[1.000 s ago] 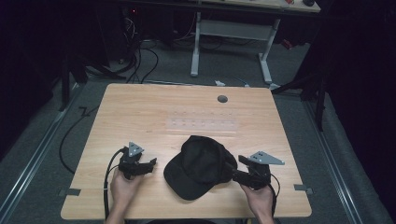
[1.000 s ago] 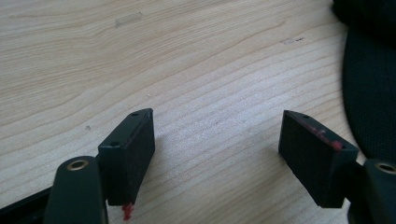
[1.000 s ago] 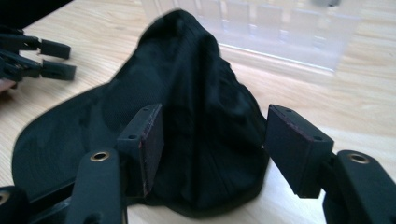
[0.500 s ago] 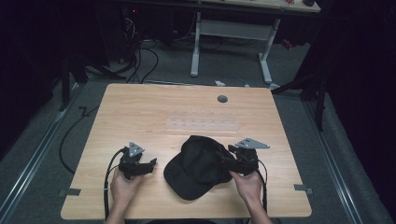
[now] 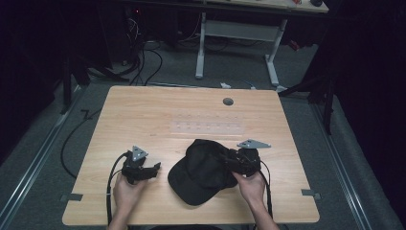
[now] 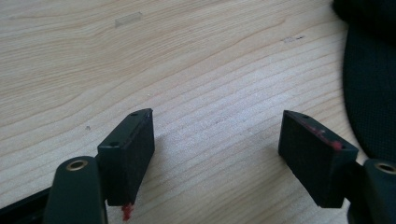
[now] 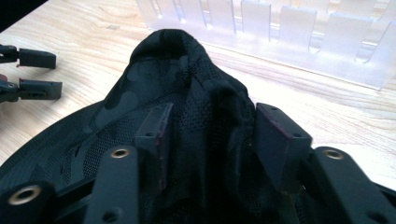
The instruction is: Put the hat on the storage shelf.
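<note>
Black camouflage-patterned fabric cap [image 5: 203, 170] lies on the pale wooden surface [image 5: 191, 115]; my right fingers [image 7: 282, 144] pinch its bunched crown, my left fingers [image 6: 128, 149] rest wide apart, empty.

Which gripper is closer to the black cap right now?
Right. The right gripper has its jaws around a fold of the black cap; the left gripper rests open on the table, apart from the cap's brim.

Dim room, grey carpeted floor [image 5: 48, 143], light wooden table [image 5: 143, 110], white-legged desk [image 5: 239, 33] behind, cables [image 5: 143, 57] trailing.
</note>
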Demonstrator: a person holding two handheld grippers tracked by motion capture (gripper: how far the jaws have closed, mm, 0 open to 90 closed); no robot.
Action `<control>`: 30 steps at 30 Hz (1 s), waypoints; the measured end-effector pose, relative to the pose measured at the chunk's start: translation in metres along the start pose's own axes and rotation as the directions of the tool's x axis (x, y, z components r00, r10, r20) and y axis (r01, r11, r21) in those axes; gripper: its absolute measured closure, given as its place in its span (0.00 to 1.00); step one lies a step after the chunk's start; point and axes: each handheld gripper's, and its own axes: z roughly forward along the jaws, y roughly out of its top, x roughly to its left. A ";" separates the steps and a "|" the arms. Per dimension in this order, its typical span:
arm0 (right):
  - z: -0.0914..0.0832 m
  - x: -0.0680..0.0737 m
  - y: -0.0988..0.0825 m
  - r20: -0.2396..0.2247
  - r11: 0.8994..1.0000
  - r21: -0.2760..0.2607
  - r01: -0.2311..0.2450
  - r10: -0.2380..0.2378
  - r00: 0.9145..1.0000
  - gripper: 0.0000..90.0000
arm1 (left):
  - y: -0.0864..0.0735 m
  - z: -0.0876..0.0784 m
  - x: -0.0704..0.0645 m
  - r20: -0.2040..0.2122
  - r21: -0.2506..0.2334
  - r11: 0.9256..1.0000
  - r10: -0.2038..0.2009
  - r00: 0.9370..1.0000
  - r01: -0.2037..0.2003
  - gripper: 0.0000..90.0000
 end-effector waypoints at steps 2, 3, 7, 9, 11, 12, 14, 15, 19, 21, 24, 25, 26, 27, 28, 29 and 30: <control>0.001 0.000 0.000 -0.007 1.000 0.009 0.001 0.000 1.000 0.60 | 0.000 0.000 0.000 0.000 0.000 1.000 0.000 1.000 0.000 0.30; 0.003 0.000 0.000 -0.016 1.000 0.015 0.001 -0.001 1.000 0.64 | 0.000 0.000 0.000 -0.001 0.000 1.000 0.000 1.000 0.000 0.30; 0.006 -0.001 -0.002 -0.033 1.000 0.025 -0.008 0.009 0.999 0.72 | 0.000 0.000 0.000 -0.003 0.000 1.000 0.002 1.000 -0.002 0.30; 0.007 -0.002 -0.003 -0.046 0.999 0.032 -0.004 0.005 0.999 0.76 | 0.000 0.000 0.000 -0.003 0.001 1.000 0.002 1.000 -0.002 0.30; 0.007 -0.002 -0.003 -0.047 0.999 0.036 -0.004 0.005 0.999 0.78 | 0.000 0.000 0.000 -0.002 0.001 1.000 0.002 1.000 -0.002 0.30; 0.007 -0.003 -0.003 -0.053 0.999 0.038 -0.003 0.005 0.999 0.80 | 0.000 0.000 0.000 -0.001 0.000 1.000 0.001 1.000 -0.001 0.30; 0.006 -0.003 -0.002 -0.062 0.999 0.043 -0.005 0.008 0.998 0.84 | 0.000 0.000 0.000 0.002 0.000 1.000 -0.003 1.000 0.003 0.30; 0.006 -0.003 -0.002 -0.064 0.999 0.038 -0.001 0.004 0.998 0.85 | 0.000 0.000 0.000 0.002 -0.002 1.000 -0.003 1.000 0.003 0.30; 0.005 -0.005 -0.003 -0.094 1.000 0.020 -0.018 0.019 0.995 0.88 | 0.000 0.000 0.001 0.005 -0.002 1.000 -0.006 1.000 0.006 0.29; 0.005 -0.005 -0.003 -0.102 1.000 0.015 -0.023 0.024 0.995 0.89 | 0.000 0.000 0.000 0.005 -0.003 1.000 -0.005 1.000 0.005 0.29; 0.004 -0.006 -0.004 -0.113 1.000 0.005 -0.021 0.022 0.993 0.90 | 0.000 0.000 -0.001 -0.004 0.000 1.000 0.001 1.000 -0.001 0.29; 0.003 -0.006 -0.004 -0.114 1.000 0.007 -0.021 0.022 0.993 0.91 | 0.000 0.000 -0.001 -0.006 0.001 1.000 0.003 1.000 -0.003 0.30; 0.002 -0.007 -0.004 -0.118 1.000 0.006 -0.022 0.022 0.993 0.91 | 0.000 0.000 -0.001 -0.006 0.001 1.000 0.002 1.000 -0.002 0.31; 0.002 -0.007 -0.004 -0.121 1.000 0.003 -0.019 0.019 0.992 0.91 | 0.000 0.000 -0.001 -0.007 0.000 1.000 0.001 1.000 -0.001 0.31; 0.001 -0.007 -0.004 -0.123 1.000 0.000 -0.022 0.022 0.992 0.91 | 0.000 0.000 -0.001 -0.007 0.000 1.000 0.001 1.000 -0.001 0.31; -0.001 -0.007 -0.004 -0.125 1.000 -0.004 -0.022 0.021 0.992 0.91 | 0.000 0.000 -0.001 -0.008 0.001 1.000 0.000 1.000 0.000 0.31; -0.004 -0.008 -0.004 -0.129 1.000 -0.015 -0.019 0.017 0.992 0.92 | 0.000 0.000 -0.001 -0.008 0.001 1.000 0.000 1.000 0.000 0.31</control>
